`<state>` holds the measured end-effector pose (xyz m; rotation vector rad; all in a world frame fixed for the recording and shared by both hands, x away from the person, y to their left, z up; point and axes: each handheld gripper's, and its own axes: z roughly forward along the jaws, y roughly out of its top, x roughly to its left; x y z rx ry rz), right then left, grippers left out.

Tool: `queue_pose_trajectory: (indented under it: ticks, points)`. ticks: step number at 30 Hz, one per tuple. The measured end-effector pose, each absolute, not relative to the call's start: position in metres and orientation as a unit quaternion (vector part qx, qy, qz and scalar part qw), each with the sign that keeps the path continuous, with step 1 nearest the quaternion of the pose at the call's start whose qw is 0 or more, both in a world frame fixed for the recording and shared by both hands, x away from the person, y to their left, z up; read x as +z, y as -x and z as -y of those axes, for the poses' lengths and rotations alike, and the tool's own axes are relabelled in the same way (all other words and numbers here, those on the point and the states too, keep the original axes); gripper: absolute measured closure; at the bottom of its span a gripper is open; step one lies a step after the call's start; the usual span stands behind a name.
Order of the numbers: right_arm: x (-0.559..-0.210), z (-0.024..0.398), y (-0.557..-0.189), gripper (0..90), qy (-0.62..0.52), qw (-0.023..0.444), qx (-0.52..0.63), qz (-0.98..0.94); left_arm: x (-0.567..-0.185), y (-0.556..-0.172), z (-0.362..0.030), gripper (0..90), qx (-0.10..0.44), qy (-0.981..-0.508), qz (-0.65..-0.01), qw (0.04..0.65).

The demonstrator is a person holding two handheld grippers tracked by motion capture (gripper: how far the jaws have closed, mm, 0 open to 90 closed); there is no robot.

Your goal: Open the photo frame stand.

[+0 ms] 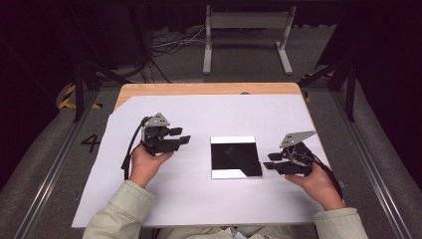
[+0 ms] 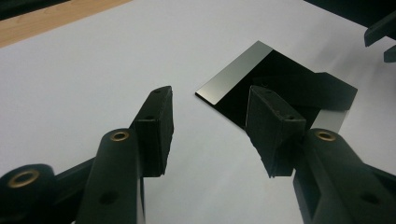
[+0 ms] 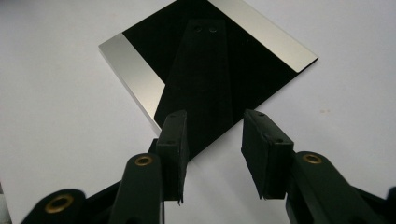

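A flat black square plate (image 1: pixel 235 157) with shiny silver bands along two edges lies on the white sheet in the middle of the table. My left gripper (image 1: pixel 184 135) hovers to its left, jaws open and pointing at it, with nothing between them. In the left gripper view the plate (image 2: pixel 280 70) lies just past the open left gripper (image 2: pixel 210 107). My right gripper (image 1: pixel 268 160) sits low at the plate's right edge, open. In the right gripper view the right gripper (image 3: pixel 212 126) has its jaws spread before the plate's (image 3: pixel 210 60) near corner, not touching it.
A white sheet (image 1: pixel 199 199) covers most of the wooden table (image 1: pixel 209 88). Beyond the far edge stand a white metal frame (image 1: pixel 246 35) and floor cables (image 1: pixel 169 45). The right gripper's jaw tips (image 2: pixel 380 39) show at the upper right of the left gripper view.
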<state>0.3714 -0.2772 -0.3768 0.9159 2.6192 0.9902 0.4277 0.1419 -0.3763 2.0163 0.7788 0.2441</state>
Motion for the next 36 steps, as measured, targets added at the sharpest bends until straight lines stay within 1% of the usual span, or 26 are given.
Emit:
queue_pose_trajectory:
  ticks: [12,20,28,36]
  points:
    - [-0.393,0.272,-0.371,61.5,-0.312,0.081,0.301,-0.897,-0.377,-0.428,-0.142,51.2,0.095,-0.821,-0.319,0.464]
    - [-0.403,0.267,-0.373,64.8,-0.310,0.061,0.266,-0.911,-0.378,-0.429,-0.141,50.1,0.095,-0.822,-0.321,0.461]
    - [-0.413,0.258,-0.374,65.6,-0.306,0.045,0.236,-0.921,-0.379,-0.430,-0.141,48.9,0.092,-0.822,-0.321,0.460]
    - [-0.416,0.250,-0.372,69.7,-0.296,0.055,0.216,-0.929,-0.380,-0.430,-0.140,48.1,0.087,-0.821,-0.326,0.461]
